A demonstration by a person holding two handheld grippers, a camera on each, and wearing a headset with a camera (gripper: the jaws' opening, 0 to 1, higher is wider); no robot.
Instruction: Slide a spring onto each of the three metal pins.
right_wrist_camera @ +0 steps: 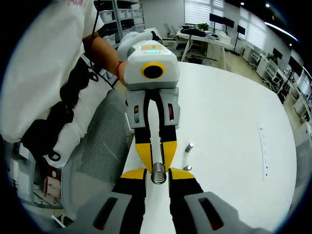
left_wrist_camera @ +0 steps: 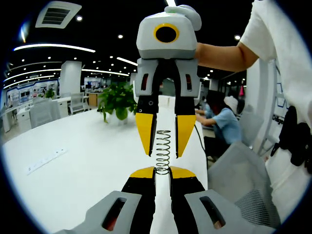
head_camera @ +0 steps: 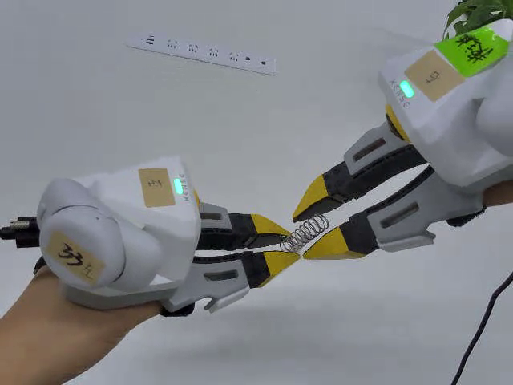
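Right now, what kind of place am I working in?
Most likely an open-plan office: rows of desks with screens, a potted plant on the long white table, and a mesh office chair beside it.

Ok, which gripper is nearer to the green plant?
Right. The right gripper is just in front of the plant at the far side; the left gripper is back nearer the person, pinching the spring.

Spring (head_camera: 304, 233): bright coiled metal wire, glossy. Pins (right_wrist_camera: 189, 146): polished metal. Counter (head_camera: 240, 128): smooth matt white. Left tool (head_camera: 292, 245), right tool (head_camera: 300, 236): matt white plastic housings, yellow-black tips.
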